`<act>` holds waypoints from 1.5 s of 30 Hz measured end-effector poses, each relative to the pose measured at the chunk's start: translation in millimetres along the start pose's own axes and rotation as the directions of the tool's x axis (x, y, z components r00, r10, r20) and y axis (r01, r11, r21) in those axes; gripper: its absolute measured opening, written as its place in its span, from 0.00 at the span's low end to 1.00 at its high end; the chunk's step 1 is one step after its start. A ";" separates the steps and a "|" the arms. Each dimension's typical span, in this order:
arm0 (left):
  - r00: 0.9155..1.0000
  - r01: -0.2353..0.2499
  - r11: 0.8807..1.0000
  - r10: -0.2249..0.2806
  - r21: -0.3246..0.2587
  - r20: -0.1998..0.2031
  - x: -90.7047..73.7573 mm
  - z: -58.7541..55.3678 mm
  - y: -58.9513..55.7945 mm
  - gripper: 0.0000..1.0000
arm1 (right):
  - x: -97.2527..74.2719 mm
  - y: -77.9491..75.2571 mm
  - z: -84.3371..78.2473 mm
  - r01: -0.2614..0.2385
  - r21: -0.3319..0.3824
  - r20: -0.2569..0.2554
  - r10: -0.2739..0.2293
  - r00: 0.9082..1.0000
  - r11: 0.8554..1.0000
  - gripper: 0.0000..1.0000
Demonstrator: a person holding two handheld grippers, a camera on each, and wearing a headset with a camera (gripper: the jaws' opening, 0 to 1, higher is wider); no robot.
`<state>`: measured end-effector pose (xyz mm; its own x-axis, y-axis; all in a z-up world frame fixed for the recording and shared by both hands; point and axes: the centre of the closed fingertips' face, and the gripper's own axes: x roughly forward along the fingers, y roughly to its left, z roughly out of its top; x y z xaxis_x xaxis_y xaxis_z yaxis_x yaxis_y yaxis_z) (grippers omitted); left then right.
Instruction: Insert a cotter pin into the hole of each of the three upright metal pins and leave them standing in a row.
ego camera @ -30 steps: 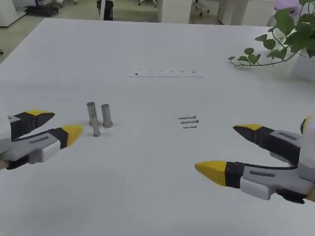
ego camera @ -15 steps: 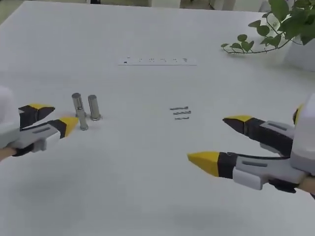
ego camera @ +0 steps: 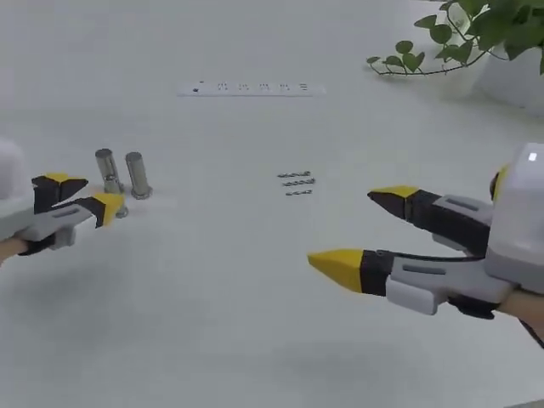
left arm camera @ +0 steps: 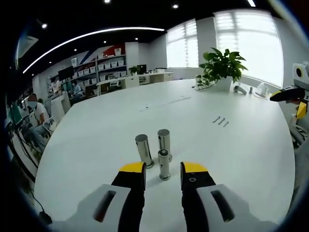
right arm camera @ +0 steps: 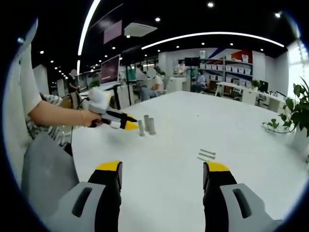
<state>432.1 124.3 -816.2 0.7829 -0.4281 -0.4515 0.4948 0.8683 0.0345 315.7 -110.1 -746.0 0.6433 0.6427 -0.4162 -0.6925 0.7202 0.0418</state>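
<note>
Reach-in step: both tools empty, no insertion made yet.
Your left gripper (left arm camera: 163,170) has its jaws narrowly parted, and the front one of the three metal pins (left arm camera: 164,163) stands just ahead of its tips; the other two stand close behind, a cluster and not a row. Your right gripper (right arm camera: 161,169) is spread wide, and the three cotter pins (right arm camera: 206,154) lie flat on the table (ego camera: 255,306) ahead of it, apart from the jaws. Judged next: steady the front pin, then narrow the right jaws for one thin cotter pin.
</note>
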 end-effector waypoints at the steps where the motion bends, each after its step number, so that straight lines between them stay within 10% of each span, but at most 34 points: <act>1: 1.000 0.002 1.000 -0.002 -0.001 -0.004 3.0 -1.4 0.0 0.26 | 0.2 -0.9 -0.3 0.000 0.003 -0.001 0.000 1.000 1.000 0.69; 29: 0.999 0.022 0.999 -0.020 0.028 -0.047 27.6 -18.6 -4.5 0.08 | 10.5 -2.6 -4.8 -0.022 0.003 -0.024 0.022 0.999 1.000 0.68; 45: 0.991 -0.125 0.990 0.122 -0.067 -0.045 25.1 -19.0 -4.3 0.07 | 14.6 -4.6 -5.5 -0.017 0.012 -0.039 0.017 0.999 1.000 0.61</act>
<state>442.4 114.6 -844.6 0.8197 -0.3069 -0.4835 0.3666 0.9299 0.0313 326.5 -105.4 -757.3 0.6180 0.6444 -0.4503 -0.6992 0.7124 0.0601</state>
